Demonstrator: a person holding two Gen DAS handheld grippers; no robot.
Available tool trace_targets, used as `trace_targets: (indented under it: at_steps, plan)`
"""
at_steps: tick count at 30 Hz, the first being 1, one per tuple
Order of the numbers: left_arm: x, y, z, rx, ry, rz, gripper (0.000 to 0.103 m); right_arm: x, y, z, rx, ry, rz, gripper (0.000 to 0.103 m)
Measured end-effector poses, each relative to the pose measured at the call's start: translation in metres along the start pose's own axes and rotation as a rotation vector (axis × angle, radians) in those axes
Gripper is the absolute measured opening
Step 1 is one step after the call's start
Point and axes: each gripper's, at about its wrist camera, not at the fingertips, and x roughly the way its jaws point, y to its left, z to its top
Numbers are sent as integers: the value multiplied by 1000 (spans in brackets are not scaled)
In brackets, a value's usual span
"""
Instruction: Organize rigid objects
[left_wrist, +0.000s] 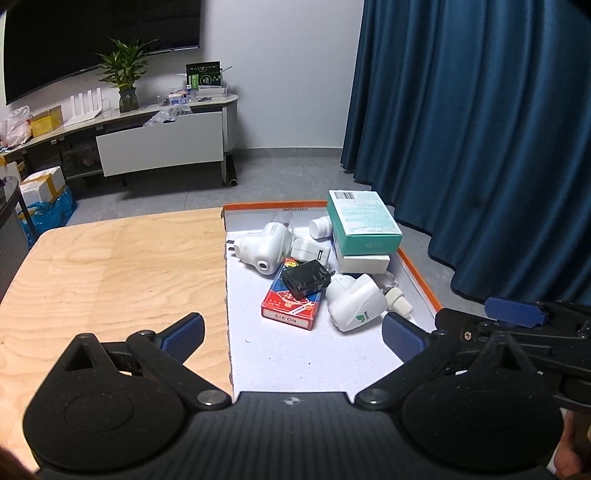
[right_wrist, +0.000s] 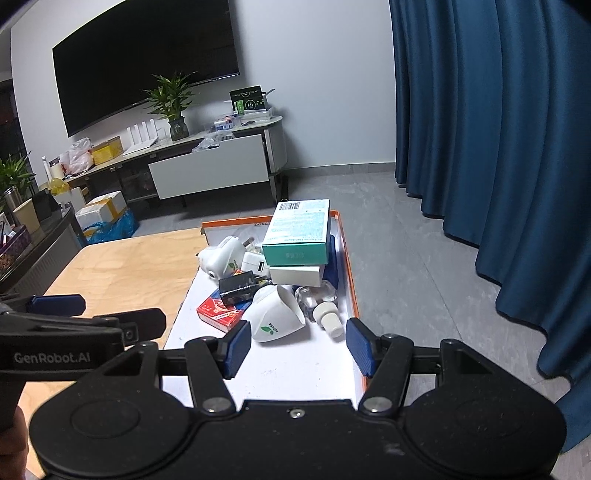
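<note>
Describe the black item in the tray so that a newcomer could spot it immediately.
On the wooden table lies a shallow white tray with an orange rim. Near the middle of its pile, a black charger block rests on a red card box. It is the only black piece among white plugs and boxes.

"NO.975" on red card box (left_wrist: 291, 308); "GenRobot.AI" on left gripper (right_wrist: 51, 357)

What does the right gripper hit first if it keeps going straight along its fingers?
Probably the white plug-in device with the green leaf logo, lying in the tray just ahead of the open right gripper. Depth is uncertain; a steeper line would meet bare tray floor first.
</note>
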Motion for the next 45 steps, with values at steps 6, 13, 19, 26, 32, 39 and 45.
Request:
trace_targets:
  at_steps: [6,13,19,26,32,39,45]
  plan:
    - [3,-3,0,2,8,23,103,1,-1,1,-1,3,-1,70]
    - [5,-2,1,0,11,30,103,5,-1,3,-1,13,1,70]
    - [5,-4,1,7,12,35,103,9,0,3,1,17,-1,70]
    - [5,-4,1,14,10,39,103,13,-1,2,1,24,-1,70]
    - [5,-3,2,13,10,36,103,13,-1,2,0,24,-2,70]
    - [4,-2,3,22,-1,36,103,14,-1,2,0,24,-3,70]
    - [4,-2,4,24,-18,35,103,16,-1,2,0,26,-3,70]
